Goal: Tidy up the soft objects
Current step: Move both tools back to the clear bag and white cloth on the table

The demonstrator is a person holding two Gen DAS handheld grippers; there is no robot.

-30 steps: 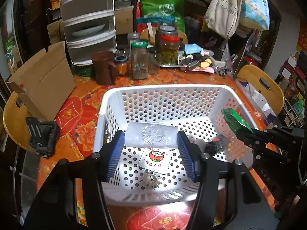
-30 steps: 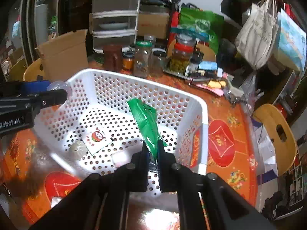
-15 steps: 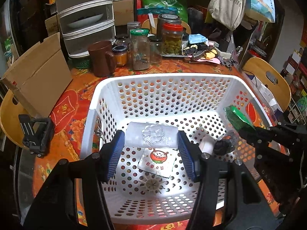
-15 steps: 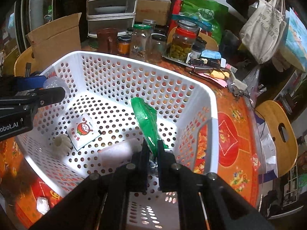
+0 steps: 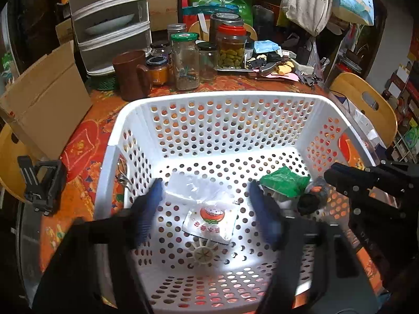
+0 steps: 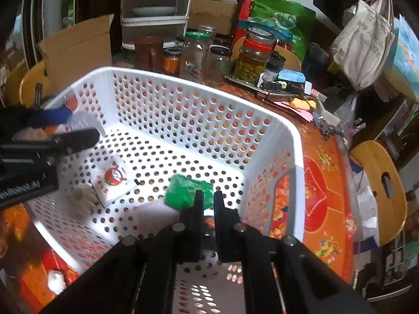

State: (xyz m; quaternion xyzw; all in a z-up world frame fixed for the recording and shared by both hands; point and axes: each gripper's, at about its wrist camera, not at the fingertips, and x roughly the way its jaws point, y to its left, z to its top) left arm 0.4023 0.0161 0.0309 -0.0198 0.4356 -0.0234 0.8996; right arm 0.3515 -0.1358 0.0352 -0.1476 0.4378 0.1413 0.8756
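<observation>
A white perforated basket [image 5: 217, 99] stands on the orange table. In it lie a white packet with a red cartoon face [image 5: 209, 221], a clear soft pack [image 5: 191, 188], a cream ribbed piece [image 5: 203, 253], a dark item [image 5: 311, 201] and a green bag [image 5: 284, 181]. My left gripper [image 5: 205, 209] is open, blurred, with the clear pack lying loose between its blue fingers. My right gripper [image 6: 207, 201] has its jaws slightly apart right behind the green bag [image 6: 187, 192], which rests on the basket floor [image 6: 183, 162].
Behind the basket stand glass jars [image 5: 184, 60], a brown mug [image 5: 131, 74] and a drawer unit [image 5: 110, 21]. A cardboard box [image 5: 44, 96] lies at the left beside a black clamp [image 5: 43, 183]. A wooden chair [image 5: 366, 104] stands at the right.
My left gripper opened and the clear pack dropped onto the basket floor. My right gripper lowered the green bag to the floor and loosened its jaws; the bag slumped flat.
</observation>
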